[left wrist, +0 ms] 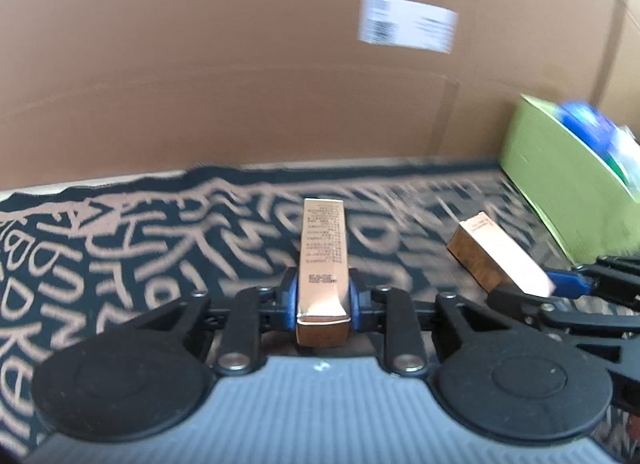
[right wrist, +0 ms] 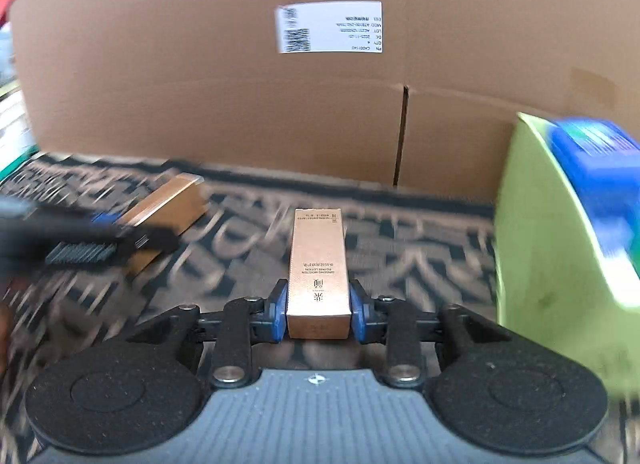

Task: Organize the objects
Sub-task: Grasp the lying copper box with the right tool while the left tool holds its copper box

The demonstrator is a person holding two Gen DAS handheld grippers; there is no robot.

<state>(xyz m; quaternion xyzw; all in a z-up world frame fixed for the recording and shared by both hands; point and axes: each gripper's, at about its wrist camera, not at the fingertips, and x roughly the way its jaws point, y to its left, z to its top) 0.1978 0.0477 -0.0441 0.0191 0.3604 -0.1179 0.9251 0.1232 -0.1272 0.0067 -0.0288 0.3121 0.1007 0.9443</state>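
My left gripper [left wrist: 323, 296] is shut on a copper-coloured carton [left wrist: 322, 260] and holds it lengthwise, pointing away, above the patterned mat [left wrist: 160, 248]. My right gripper [right wrist: 318, 308] is shut on a second copper carton [right wrist: 318, 268], held the same way. Each view shows the other gripper with its carton: the right one at the right edge of the left wrist view [left wrist: 496, 260], the left one at the left of the right wrist view [right wrist: 168, 204]. A green bin [right wrist: 540, 240] stands at the right.
A big cardboard box wall [right wrist: 240, 104] with a white label [right wrist: 330, 27] closes off the back. The green bin holds a blue box [right wrist: 600, 160] and also shows in the left wrist view [left wrist: 560, 184]. Both views are motion-blurred.
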